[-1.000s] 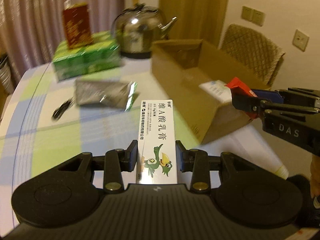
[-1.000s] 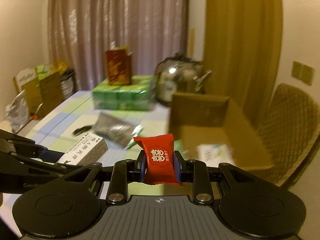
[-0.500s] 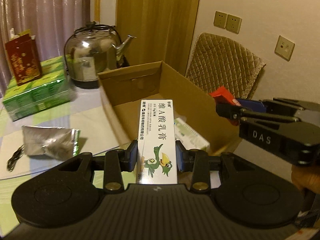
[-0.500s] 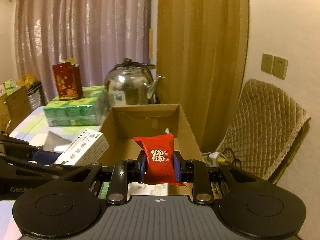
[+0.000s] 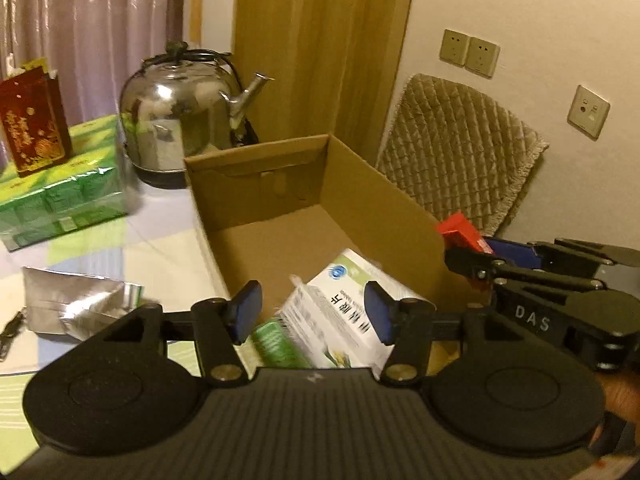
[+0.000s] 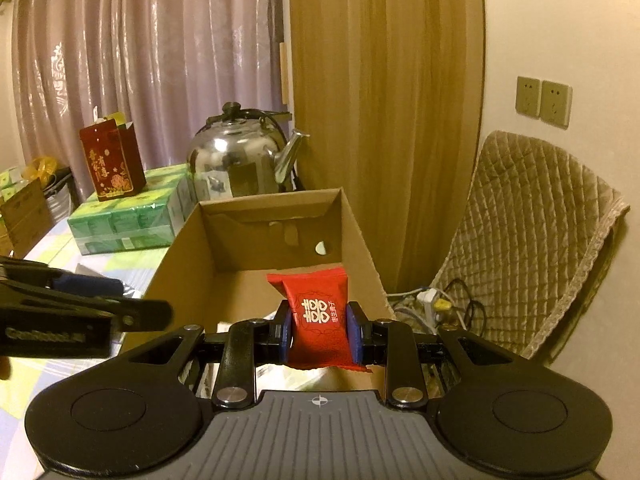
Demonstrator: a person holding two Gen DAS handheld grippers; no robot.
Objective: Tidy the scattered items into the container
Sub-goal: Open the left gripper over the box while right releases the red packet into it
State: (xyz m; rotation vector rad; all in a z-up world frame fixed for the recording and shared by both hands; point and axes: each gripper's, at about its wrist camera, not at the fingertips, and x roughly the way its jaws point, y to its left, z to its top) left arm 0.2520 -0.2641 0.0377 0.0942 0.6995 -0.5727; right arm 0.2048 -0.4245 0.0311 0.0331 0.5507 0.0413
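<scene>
An open cardboard box (image 5: 384, 204) stands on the table; it also shows in the right wrist view (image 6: 180, 256). My left gripper (image 5: 312, 314) is open and empty above the box's near end. White and green medicine boxes (image 5: 344, 308) lie inside below it, blurred. My right gripper (image 6: 322, 332) is shut on a red candy packet (image 6: 318, 316) and holds it over the box's near end. The packet (image 5: 460, 230) and that gripper show at the right of the left wrist view. A silver foil pouch (image 5: 76, 300) lies on the table left of the box.
A steel kettle (image 5: 180, 116) stands behind the box. A green wrapped pack (image 5: 60, 196) with a red paper bag (image 5: 34, 120) on it is at the back left. A padded chair (image 5: 460, 148) stands right of the box. A black cable (image 5: 10, 326) lies at the left edge.
My left gripper has opened and let go of the white ointment box, which has dropped into the cardboard box. My right gripper has moved closer over the box with the red packet.
</scene>
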